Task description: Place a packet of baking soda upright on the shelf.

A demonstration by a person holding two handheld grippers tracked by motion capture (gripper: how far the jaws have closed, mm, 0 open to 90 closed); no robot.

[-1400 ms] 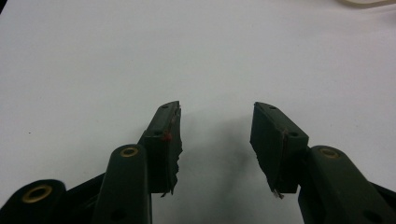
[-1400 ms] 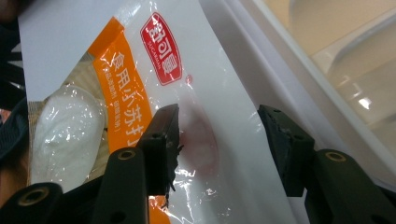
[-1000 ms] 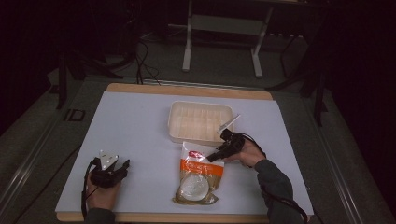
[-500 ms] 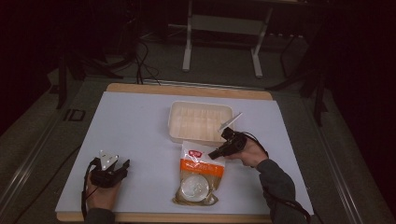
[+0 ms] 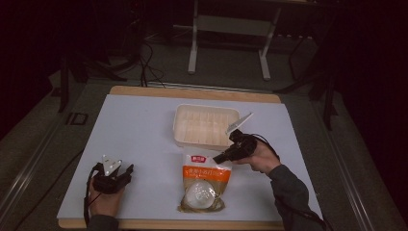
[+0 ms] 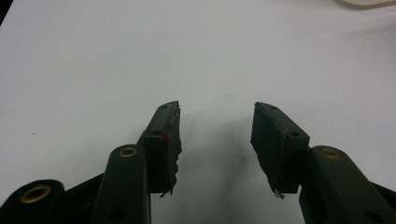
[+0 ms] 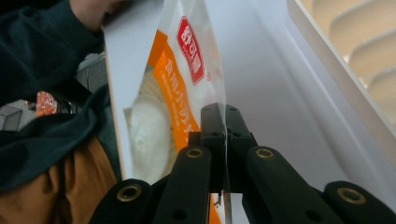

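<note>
Pinching bag (image 5: 203, 180), right hand-held gripper (image 5: 220, 157) tilted

One tray (image 5: 206, 126), one food bag (image 5: 204, 180), two grippers: left gripper (image 5: 126, 172), right gripper (image 5: 216, 159).

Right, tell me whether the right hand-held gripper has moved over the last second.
Yes, slightly. The right hand-held gripper shifted toward the table's right edge and a little nearer the person, judged against the white tray, dragging the bag's top corner with it.
</note>
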